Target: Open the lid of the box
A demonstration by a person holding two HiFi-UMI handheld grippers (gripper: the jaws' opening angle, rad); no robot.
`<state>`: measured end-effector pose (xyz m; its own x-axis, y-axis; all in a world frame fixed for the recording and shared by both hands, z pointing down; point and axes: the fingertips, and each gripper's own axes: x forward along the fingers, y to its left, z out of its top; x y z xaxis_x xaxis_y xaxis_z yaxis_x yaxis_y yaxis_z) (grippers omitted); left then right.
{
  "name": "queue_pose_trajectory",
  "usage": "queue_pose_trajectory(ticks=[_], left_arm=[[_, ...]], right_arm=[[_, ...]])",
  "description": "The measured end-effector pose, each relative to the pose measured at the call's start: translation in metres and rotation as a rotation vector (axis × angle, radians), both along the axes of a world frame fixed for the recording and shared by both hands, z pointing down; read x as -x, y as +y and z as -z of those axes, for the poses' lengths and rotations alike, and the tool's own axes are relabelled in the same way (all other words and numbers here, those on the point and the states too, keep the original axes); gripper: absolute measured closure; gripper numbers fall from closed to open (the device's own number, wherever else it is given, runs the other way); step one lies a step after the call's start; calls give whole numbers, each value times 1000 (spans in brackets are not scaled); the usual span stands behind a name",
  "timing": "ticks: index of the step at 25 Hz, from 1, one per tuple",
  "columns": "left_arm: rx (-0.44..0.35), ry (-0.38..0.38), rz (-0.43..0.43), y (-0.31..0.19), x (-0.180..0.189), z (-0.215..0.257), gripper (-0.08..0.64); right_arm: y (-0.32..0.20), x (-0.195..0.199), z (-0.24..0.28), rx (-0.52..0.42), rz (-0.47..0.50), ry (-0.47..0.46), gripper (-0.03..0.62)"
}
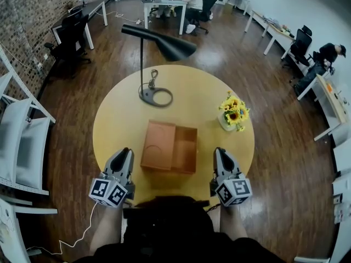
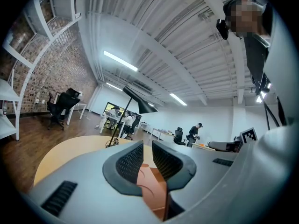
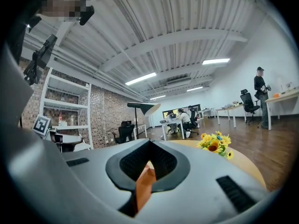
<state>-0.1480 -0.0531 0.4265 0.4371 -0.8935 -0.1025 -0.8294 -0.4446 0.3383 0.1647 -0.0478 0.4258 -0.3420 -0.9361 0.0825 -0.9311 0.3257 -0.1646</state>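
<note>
The box [image 1: 186, 149] is sitting in the middle of the round table [image 1: 118, 111], between the lamp [image 1: 159, 43] base and the person's body, with the flowers [image 1: 235, 113] off to its right. In the head view its right part is showing as a darker sunken cavity with walls around it, while its left part is showing as a flat, lighter panel with a curved mark, which looks to be the lid [image 1: 159, 146] lying next to the cavity. On that reading the opening is looking largely done, with the inside already exposed. I am hedging, though, since the steep view is not making clear whether the panel is hinged back, slid aside or only resting partway over the base. If anything is left, it is probably only moving the lid fully clear. Neither tool is working on the box. The left gripper [image 1: 125, 152] is hovering over the near left edge of the table, and the right gripper [image 1: 220, 152] is hovering over the near right edge. Each is pointing forward and standing near the box but apart from it. The left gripper's jaws are clenched almost together, leaving only a thin slit, and nothing is sitting between them. The orange showing through that slit is the box farther off on the table. The right gripper's jaws are likewise pressed together and holding nothing, with a sliver of the box showing beyond their tips.
</note>
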Motion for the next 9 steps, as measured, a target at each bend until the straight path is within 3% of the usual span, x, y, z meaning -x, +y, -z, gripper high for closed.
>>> queue_pose_trajectory(ticks=[9], left_arm=[[10,7,0,-2,-1,-7,506]], right_arm=[[1,-3,-9,24,0,20,591]])
